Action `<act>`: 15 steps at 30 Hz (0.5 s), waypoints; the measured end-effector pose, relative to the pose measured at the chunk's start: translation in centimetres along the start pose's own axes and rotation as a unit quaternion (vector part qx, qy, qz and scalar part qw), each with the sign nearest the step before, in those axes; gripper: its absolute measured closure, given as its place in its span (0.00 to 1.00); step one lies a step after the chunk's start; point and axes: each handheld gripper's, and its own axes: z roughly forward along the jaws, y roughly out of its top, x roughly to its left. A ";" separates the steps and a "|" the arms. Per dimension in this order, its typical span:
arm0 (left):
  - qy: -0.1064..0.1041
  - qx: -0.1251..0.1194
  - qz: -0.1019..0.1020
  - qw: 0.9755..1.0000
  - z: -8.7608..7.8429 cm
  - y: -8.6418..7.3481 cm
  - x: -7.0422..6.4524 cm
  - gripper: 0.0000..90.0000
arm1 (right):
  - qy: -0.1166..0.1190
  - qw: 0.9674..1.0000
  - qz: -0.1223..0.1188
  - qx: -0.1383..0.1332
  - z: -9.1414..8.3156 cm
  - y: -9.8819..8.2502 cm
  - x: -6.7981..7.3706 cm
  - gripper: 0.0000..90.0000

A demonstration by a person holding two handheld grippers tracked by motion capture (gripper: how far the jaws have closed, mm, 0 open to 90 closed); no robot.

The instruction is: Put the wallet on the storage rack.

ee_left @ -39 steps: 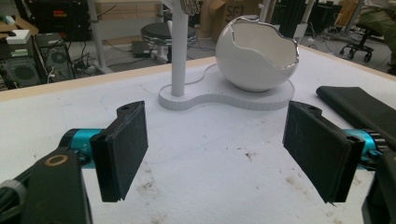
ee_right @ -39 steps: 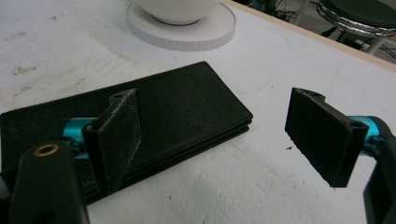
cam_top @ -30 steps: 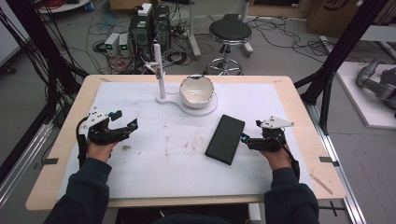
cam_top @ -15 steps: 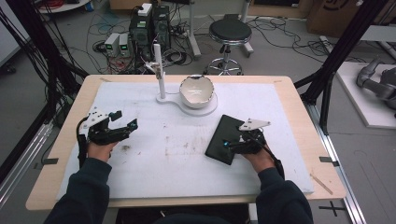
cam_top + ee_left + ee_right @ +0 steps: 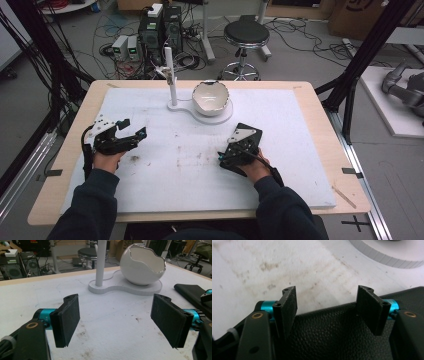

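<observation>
A black leather case lies flat on the white mat, right of centre. My right gripper hovers low over its near-left end. In the right gripper view its jaws stand apart and open, with the grained case beneath them and its edge running between the pads. My left gripper rests open at the left of the mat. Nothing lies between its pads. The case's end appears off to the right in the left gripper view.
A white egg-shaped bowl with a silver rim sits on a white stand base at the back centre, beside an upright white post. The mat is stained. A stool and cables are beyond the table.
My right gripper has moved left from beside the case's right edge to over its near end. The left gripper has stayed put.
</observation>
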 end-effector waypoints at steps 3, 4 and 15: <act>0.000 -0.001 0.001 1.000 0.0 0.0 0.0 0.26 | 0.011 1.000 -0.001 0.006 -0.6 -0.5 -0.6 0.50; 0.000 -0.001 0.000 1.000 0.0 0.0 0.0 0.26 | 0.011 1.000 -0.004 0.008 -0.8 -0.7 -0.9 0.54; 0.001 0.000 0.001 1.000 0.0 0.0 0.0 0.26 | -0.002 0.999 -0.027 0.043 -4.4 -3.6 -4.2 0.81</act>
